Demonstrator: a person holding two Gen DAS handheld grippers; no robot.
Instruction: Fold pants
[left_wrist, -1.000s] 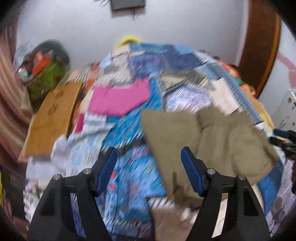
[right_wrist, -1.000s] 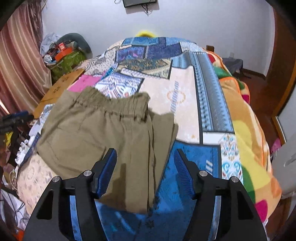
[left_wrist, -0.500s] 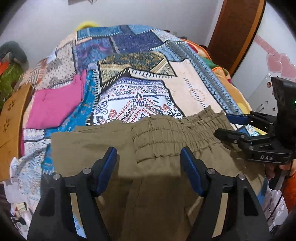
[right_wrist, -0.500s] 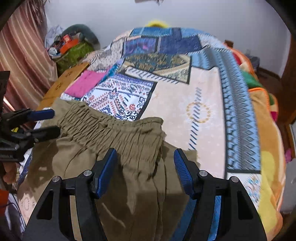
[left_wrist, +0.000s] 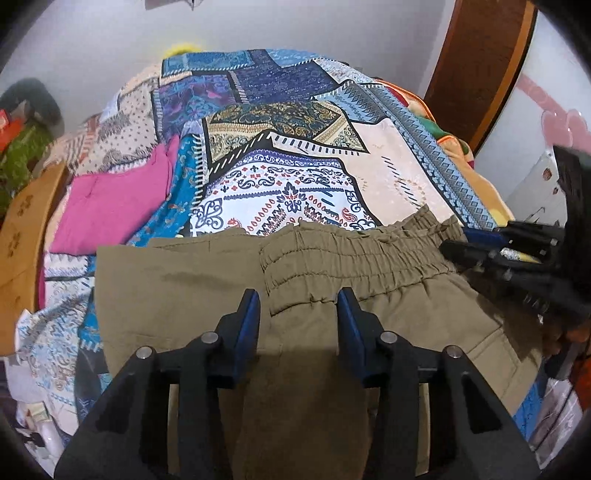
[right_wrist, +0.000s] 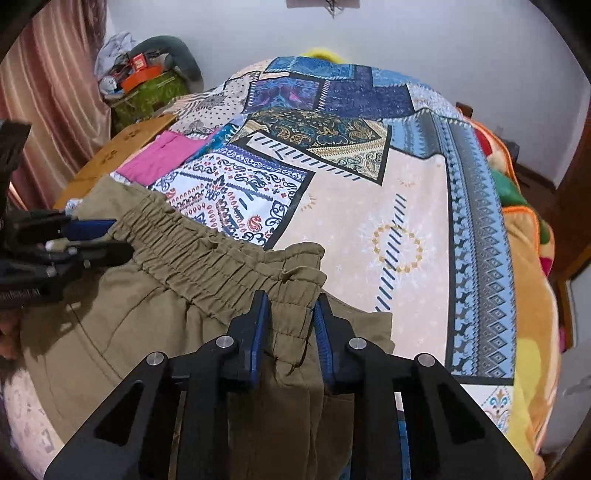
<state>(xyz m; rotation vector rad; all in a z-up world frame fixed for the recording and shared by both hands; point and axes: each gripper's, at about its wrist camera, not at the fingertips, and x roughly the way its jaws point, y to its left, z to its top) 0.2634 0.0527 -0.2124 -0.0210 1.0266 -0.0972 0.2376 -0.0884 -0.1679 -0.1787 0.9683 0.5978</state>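
Both grippers have come down onto the elastic waistband (left_wrist: 354, 254) of the olive pants (left_wrist: 177, 295), and their gaps have narrowed since half a second ago. The left gripper (left_wrist: 299, 314) straddles the waistband's left end with its jaws partly closed but showing cloth between them, not yet pinched. The right gripper (right_wrist: 291, 317) has closed further, its blue pads (right_wrist: 260, 325) pressing on a bunched ridge of waistband at the right end; whether it fully holds I cannot tell. To my eye, this is the grasp before lifting the waist to fold.

Pants lie at the near edge of the patchwork bedspread (right_wrist: 406, 206), legs hanging toward the camera. A pink cloth (left_wrist: 110, 206) rests far left, just beyond the pants, with a wooden board (left_wrist: 22, 236) beside it. Far ahead the bedspread is open, so nothing blocks a forward fold.
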